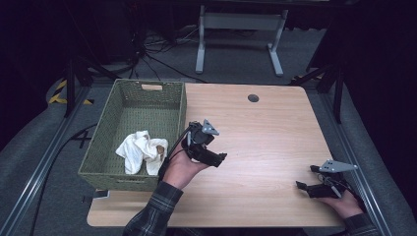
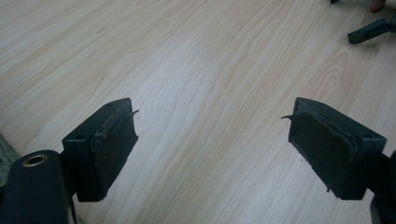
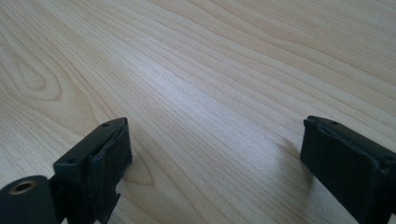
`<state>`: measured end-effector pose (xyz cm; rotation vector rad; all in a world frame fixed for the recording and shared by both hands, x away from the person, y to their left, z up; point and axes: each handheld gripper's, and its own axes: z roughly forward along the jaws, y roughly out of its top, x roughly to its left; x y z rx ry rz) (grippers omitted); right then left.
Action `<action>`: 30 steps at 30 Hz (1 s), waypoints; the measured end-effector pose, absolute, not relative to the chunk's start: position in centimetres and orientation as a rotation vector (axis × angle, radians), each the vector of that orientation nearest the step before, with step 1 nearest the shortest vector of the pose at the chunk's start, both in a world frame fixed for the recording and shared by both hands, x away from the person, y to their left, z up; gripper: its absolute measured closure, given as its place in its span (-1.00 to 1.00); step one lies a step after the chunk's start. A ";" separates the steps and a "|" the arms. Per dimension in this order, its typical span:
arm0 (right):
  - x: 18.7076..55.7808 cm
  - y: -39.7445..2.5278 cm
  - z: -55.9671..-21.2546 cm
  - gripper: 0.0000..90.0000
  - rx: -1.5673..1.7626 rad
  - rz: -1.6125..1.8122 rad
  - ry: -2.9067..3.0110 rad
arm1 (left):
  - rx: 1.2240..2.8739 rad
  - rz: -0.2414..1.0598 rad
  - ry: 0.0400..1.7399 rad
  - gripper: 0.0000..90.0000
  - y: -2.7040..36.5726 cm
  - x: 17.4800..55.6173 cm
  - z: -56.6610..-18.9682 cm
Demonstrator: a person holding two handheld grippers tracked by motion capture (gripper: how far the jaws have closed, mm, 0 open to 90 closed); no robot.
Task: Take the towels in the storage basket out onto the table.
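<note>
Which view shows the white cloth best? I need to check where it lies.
The high view: the white cloth lies bunched inside the green basket, near its front. The left gripper view catches just a sliver of green at its left edge; the right gripper view looks at wood.

Your high view is lit from above: the pale wooden table [image 1: 265, 132] is bright while the surroundings sink into near-black. In your gripper views, soft glare washes the wood grain, the near black claw parts are slightly blurred, and faint shadows fall beside the right claw [image 3: 215, 158].
</note>
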<state>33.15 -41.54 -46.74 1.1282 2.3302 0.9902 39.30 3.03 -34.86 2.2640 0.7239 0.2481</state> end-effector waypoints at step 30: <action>33.1 -41.5 -46.7 -0.80 1.130 0.990 2.330 | 2.239 0.323 0.844 -0.67 9.7 41.6 -32.8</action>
